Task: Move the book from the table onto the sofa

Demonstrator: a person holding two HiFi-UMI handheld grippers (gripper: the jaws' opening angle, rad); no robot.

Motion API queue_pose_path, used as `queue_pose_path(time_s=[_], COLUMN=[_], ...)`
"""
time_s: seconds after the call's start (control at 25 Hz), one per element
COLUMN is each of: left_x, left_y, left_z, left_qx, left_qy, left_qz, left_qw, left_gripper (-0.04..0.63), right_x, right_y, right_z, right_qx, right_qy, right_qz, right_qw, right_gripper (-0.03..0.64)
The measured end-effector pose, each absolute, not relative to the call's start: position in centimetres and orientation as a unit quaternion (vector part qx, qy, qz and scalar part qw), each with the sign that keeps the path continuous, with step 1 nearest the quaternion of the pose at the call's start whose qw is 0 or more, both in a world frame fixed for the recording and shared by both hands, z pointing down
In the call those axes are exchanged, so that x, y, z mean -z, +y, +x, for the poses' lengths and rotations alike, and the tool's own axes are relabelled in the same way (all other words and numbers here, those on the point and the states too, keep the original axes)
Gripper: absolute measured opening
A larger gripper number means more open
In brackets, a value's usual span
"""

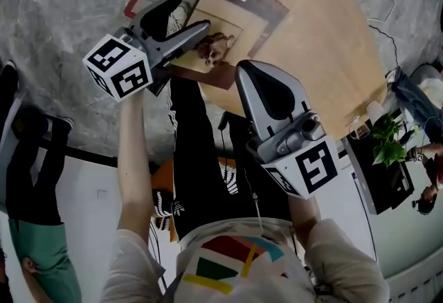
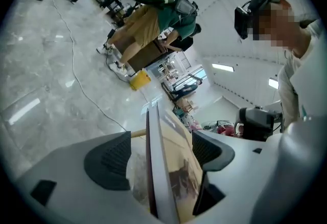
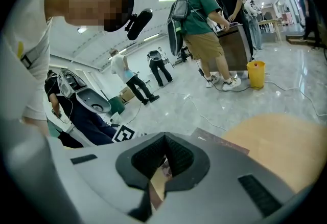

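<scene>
Straddling book (image 1: 239,7) edge with left gripper (image 2: 163,143), fingers (image 2: 107,161) wide, not pinching; right gripper (image 3: 163,138) beside book on table (image 1: 318,39), fingers closed together.

The left gripper (image 1: 194,12) seemingly hides the book's (image 1: 239,7) near edge.

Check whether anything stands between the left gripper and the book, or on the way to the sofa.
Nothing visible blocks the left gripper: the book already has its edge between the parted jaws, at the edge of the table. The sofa shows in no view, so that path cannot be judged.
</scene>
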State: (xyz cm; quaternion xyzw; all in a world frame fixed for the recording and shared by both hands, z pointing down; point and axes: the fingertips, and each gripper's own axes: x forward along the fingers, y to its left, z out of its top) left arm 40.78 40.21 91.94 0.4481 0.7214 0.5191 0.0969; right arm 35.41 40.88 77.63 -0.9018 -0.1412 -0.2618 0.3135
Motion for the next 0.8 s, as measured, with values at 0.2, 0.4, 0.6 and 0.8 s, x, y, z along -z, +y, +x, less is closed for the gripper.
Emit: queue_pose_path(time_s=[0.2,0.4,0.6,0.8], left_x=[-93.8,-94.4,-93.8,-93.2], left_y=[39.0,38.0,37.8,37.7], left_z=[38.1,35.8,34.5,34.4], left_qx=[-0.564,-0.588,-0.596,-0.597], left_qy=[0.719,0.722,0.723,0.709], left_qz=[0.402,0.361,0.343,0.363], left_qw=[0.061,0.046,0.069,0.087], left_gripper=[0.367,0.365,0.241,0.210], right_x=[-77.5,-78.3,-78.5,-78.5], right_y=[40.0,39.3,38.9,39.2], right_z=[36.6,36.3,36.0,36.0], right_qx=[0.259,0.273,0.279,0.275], right_qy=[-0.121,-0.122,-0.123,-0.128], right_qz=[-0.903,-0.897,-0.895,-0.897], right_qw=[0.322,0.326,0.326,0.323], right_gripper=[0.003,0.003,0.003,0.003])
